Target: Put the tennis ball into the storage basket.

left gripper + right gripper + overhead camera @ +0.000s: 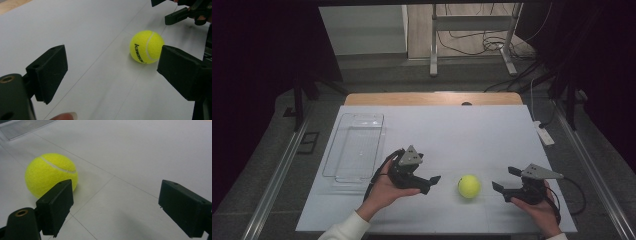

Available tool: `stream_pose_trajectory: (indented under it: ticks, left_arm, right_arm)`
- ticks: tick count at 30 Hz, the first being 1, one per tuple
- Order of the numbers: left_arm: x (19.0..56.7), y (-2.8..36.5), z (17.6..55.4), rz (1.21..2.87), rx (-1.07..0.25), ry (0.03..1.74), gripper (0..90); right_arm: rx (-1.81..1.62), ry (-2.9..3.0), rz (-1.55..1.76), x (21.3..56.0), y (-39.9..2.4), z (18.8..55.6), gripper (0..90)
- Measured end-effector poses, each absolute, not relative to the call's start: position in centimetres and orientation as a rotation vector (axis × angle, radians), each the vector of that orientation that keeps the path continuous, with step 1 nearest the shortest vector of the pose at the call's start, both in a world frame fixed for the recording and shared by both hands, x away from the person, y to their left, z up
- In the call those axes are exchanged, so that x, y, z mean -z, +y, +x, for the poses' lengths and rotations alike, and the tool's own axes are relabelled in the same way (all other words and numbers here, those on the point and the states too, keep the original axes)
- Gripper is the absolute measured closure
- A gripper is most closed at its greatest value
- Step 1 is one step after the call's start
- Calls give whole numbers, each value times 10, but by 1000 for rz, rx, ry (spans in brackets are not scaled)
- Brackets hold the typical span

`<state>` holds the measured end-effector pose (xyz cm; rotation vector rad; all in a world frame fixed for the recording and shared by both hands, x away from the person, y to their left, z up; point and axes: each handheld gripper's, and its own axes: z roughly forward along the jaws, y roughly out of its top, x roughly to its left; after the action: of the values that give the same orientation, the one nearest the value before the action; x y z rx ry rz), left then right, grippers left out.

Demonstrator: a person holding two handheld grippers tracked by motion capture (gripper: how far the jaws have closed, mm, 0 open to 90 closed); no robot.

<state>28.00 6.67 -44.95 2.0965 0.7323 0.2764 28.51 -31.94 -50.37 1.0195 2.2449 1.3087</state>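
Yellow tennis ball (469,186) sits on the white table surface (452,135), near the person's edge, between the two grippers and touching neither. Left gripper (432,182) is in the person's left hand (384,192), just left of the ball, jaws pointing right toward it; jaws wide apart, nothing between them. In the left gripper view the left gripper (112,67) has the ball (146,46) ahead and off to the right, partly behind the right jaw, black "kawasaki"-type lettering visible on its felt; ball rests on the table, clear of both pads. Right gripper (504,180) is in the right hand (539,207), to the right of the ball, jaws pointing left toward it, also spread wide and empty. In the right gripper view the right gripper (116,205) sees the ball (51,173) ahead on the left, lower part hidden behind the left jaw; gap between the jaws shows bare table only. Clear plastic tray (357,146) lies at the table's left side, well apart from the ball, beyond the left hand. Wooden table edge (432,98) shows at the far end past the white sheet.
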Motion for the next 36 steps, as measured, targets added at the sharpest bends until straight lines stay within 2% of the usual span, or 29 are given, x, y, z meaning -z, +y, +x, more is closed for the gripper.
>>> stream_pose_trajectory:
  ticks: [36]
  left_arm:
    - [461,27,289,2163,-198,666,98]
  right_arm:
    - [-1312,2253,1013,504,-319,286,132]
